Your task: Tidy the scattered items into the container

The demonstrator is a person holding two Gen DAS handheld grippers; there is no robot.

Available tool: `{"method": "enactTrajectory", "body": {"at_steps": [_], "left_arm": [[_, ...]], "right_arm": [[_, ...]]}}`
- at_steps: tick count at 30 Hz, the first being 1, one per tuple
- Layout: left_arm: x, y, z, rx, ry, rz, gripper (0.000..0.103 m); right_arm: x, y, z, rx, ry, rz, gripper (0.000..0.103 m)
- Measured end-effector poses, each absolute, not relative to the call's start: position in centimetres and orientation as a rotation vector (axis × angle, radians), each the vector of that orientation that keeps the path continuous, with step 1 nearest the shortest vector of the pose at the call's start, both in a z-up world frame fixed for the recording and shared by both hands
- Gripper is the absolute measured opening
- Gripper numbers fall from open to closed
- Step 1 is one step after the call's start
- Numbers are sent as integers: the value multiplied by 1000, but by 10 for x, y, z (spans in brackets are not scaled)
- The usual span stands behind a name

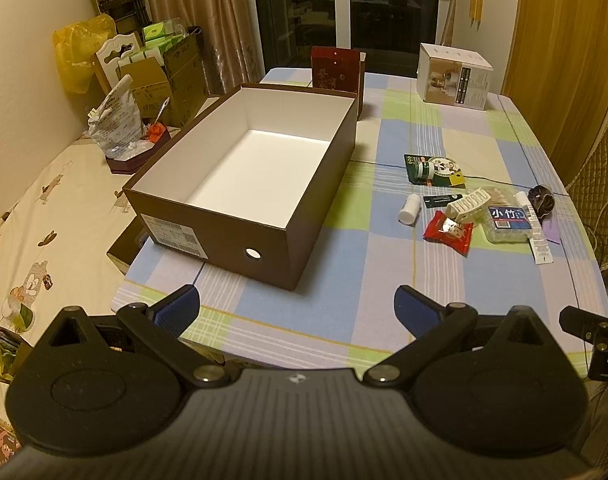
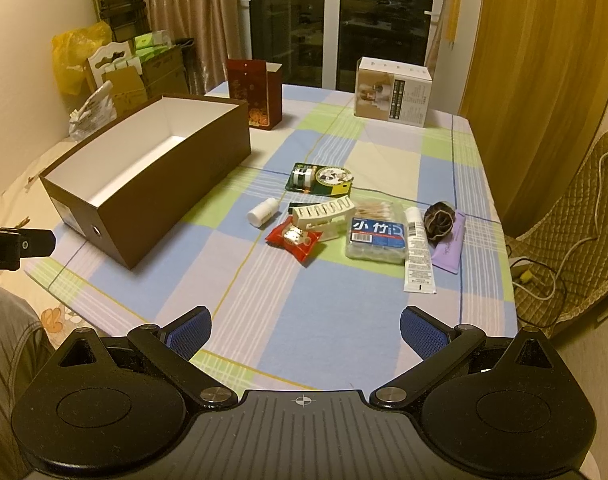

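My right claw (image 2: 306,334), wide open and empty, sits nearer the red packet (image 2: 293,239), right of the box (image 2: 191,168).

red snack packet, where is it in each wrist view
Left wrist view: red snack packet right of centre, just below the white hair clip.
Right wrist view: packet near centre, left of the cotton swab box.
Shared landmark: the brown box, to its left in both.

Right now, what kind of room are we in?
Probably a home dining or living room: a table under a checked tablecloth, curtains beside a glass balcony door, and a cushioned wicker chair.
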State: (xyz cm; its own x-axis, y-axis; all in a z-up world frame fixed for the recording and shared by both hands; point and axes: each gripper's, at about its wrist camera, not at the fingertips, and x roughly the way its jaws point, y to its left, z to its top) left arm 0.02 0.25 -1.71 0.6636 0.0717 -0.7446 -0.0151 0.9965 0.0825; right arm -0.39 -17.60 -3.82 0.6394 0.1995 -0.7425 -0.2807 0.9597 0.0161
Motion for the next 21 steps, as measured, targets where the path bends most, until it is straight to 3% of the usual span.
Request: {"method": "enactTrajectory", "body": {"at_steps": [21], "left_arm": [[11, -5, -28, 95, 886, 37, 102]], "right_arm": [[6, -181, -53, -97, 874, 275, 103]]}}
